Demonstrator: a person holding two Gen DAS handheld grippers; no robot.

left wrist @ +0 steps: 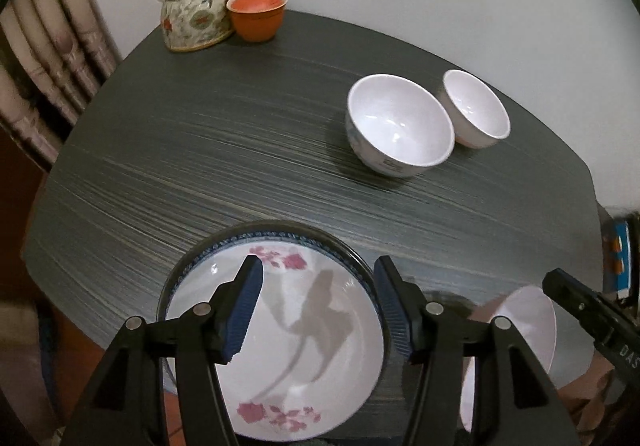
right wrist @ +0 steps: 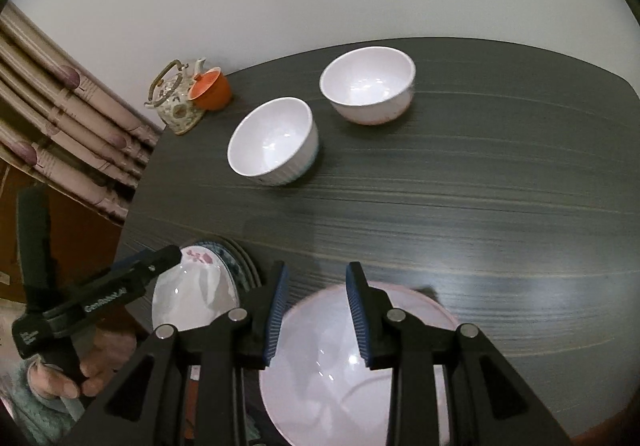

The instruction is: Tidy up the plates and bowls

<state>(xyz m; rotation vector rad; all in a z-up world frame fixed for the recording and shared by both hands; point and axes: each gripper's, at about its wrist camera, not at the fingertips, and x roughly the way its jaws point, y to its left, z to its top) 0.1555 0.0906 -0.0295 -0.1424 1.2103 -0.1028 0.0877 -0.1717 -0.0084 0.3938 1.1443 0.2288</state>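
A stack of plates [left wrist: 288,386], its top one white with pink flowers and a blue rim, sits at the table's near left edge. My left gripper [left wrist: 318,278] hovers over it, open, with nothing between its pads. A plain white plate [right wrist: 332,386] lies under my right gripper [right wrist: 318,278]. That gripper's pads stand apart above the plate's face without clamping it, and I cannot tell whether the plate rests on the table. Two white bowls stand side by side further back: one with blue marks [left wrist: 400,126] and a plain one [left wrist: 476,110].
A flowered teapot [left wrist: 196,14] and an orange lidded cup [left wrist: 258,16] stand at the far left corner of the dark grey table [left wrist: 200,150]. A curtain [left wrist: 48,46] hangs to the left. A hand [right wrist: 60,378] holds the left gripper's handle.
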